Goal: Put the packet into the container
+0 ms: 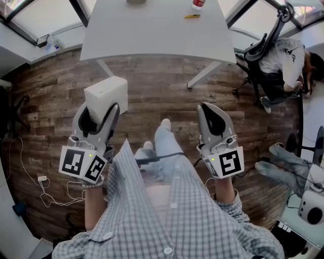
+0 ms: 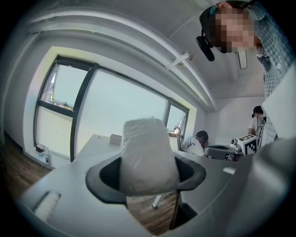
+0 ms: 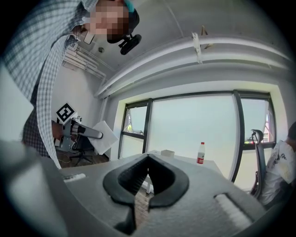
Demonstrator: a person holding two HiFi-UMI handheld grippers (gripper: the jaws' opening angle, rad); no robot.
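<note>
White plastic-wrapped block of a packet [image 1: 106, 95] sits clamped in the person's left gripper [image 1: 100, 112], held up above a dark wood-plank floor [image 1: 152, 86]. Left gripper view shows both black jaws pressed vs. the packet's sides, w/ its upper half sticking out past the tips. Right gripper [image 1: 208, 109] is empty; the right gripper view has its ribbed jaws closed tip to tip, nothing betw. them. Both tools point fwd toward a long white table [image 1: 157, 30], well apart from it. On the table's far end: a clear bottle w/ red cap [image 1: 198, 4] and, just beside it, a yellow pen [image 1: 192, 16]. At right, a 2nd person in a white top [image 1: 283, 55] bends over in a black office chair.
</note>
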